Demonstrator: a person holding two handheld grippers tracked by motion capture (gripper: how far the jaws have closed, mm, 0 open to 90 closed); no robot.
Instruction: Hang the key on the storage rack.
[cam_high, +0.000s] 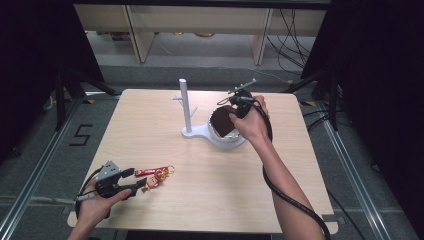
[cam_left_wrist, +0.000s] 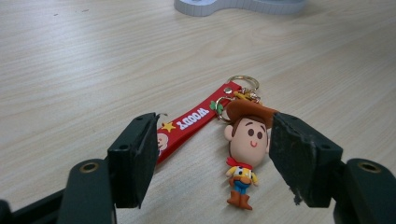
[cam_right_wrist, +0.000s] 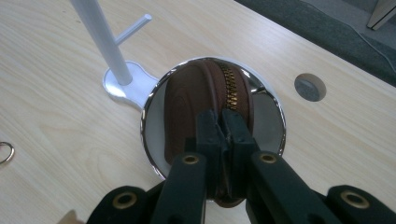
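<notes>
1. Your wooden table (cam_high: 165, 120) carries a white peg stand (cam_high: 186, 107) near centre.
2. Your right gripper (cam_right_wrist: 223, 122) pinches the brown zip pouch (cam_right_wrist: 196, 98) over the shiny dish (cam_right_wrist: 268, 109) — probably to lift it.
3. At 7 o'clock, your left gripper (cam_left_wrist: 212, 154) gapes around the cowboy keychain (cam_left_wrist: 245, 149) — ready to close.

Matt wood-grain table (cam_high: 165, 145); glossy mirror-like metal dish (cam_right_wrist: 271, 112).

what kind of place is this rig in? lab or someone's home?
Most likely a lab recording station: black curtains flank a bare wooden table, a "5" is taped on the floor, and loose cables run behind.
</notes>
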